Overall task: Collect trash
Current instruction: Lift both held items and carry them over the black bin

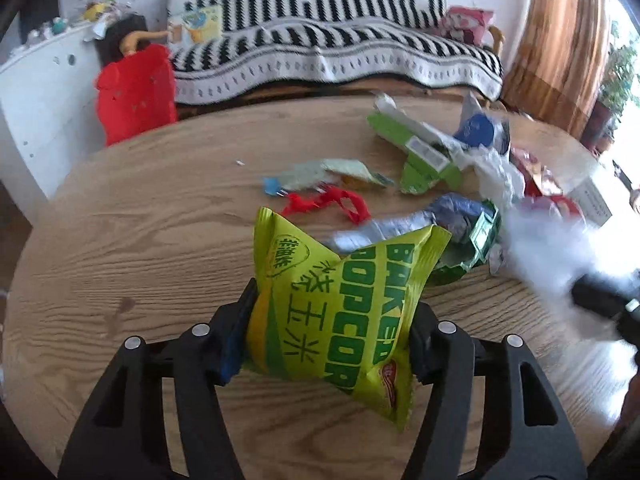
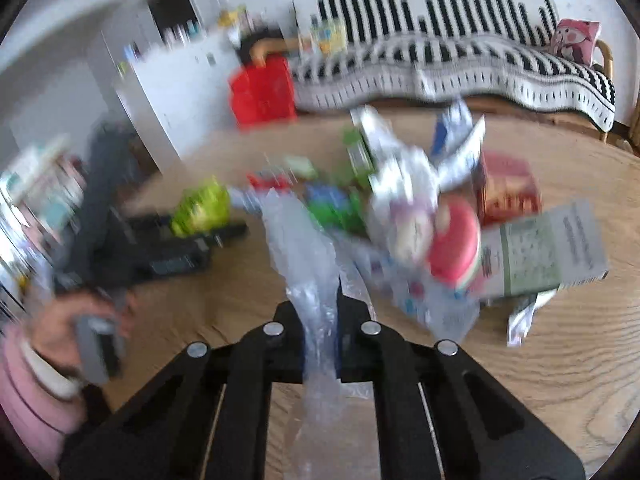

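My left gripper (image 1: 330,340) is shut on a yellow-green popcorn bag (image 1: 340,300) and holds it above the wooden table (image 1: 140,240). It shows blurred in the right wrist view (image 2: 200,208). My right gripper (image 2: 320,320) is shut on a clear plastic bag (image 2: 308,256), which hangs between the fingers. More trash lies on the table: a red wrapper (image 1: 324,202), a green carton (image 1: 416,152), a silver-blue wrapper (image 1: 420,222), white crumpled plastic (image 1: 500,176) and a red round lid (image 2: 456,240).
A printed cardboard box (image 2: 544,248) and a red box (image 2: 508,188) lie at the table's right. A striped sofa (image 1: 340,52), a red bag (image 1: 136,92) and a white cabinet (image 1: 44,92) stand beyond the table.
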The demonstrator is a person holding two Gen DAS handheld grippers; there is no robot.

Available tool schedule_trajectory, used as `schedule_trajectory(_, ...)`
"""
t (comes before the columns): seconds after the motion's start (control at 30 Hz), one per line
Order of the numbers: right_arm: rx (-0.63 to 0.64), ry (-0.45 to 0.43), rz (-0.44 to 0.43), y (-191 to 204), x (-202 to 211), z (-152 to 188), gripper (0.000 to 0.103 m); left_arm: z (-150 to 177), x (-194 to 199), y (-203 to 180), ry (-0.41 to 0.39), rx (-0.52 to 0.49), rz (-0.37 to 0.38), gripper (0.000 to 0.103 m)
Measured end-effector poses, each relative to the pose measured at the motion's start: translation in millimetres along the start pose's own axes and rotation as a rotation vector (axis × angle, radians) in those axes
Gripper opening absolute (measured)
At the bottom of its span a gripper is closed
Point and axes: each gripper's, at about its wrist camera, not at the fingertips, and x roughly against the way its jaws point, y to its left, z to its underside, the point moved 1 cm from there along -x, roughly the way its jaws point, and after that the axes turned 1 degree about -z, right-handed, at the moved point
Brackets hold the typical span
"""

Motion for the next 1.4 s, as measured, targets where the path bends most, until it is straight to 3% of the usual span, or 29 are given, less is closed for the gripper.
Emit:
schedule_trajectory(0.07, 0.000, -0.083, -0.004, 6, 18, -6, 0.008, 2, 12, 9, -0.020, 0.043, 0.004, 0.061)
schedule_trajectory(0.2, -0.072, -0.184, 0.092, 2, 38, -16, 0.008, 7, 26, 18, -0.031, 0.075, 0.023, 0.061)
schedule_trajectory(0.43, -0.219, -0.116, 0.092, -20, 26, -10, 0.008, 22, 32, 16, -0.017, 0.046, 0.019, 0.062)
schedule_trajectory(1.0, -0.189, -0.094, 0.200, -54, 35, 4, 0.008, 15, 23, 10, -0.026, 0.037, 0.010, 0.062)
schedule_trajectory(1.4, -0.219, -0.088, 0.196, -63, 39, 7, 0.008, 16, 20, 5, -0.017, 0.018, 0.008, 0.062)
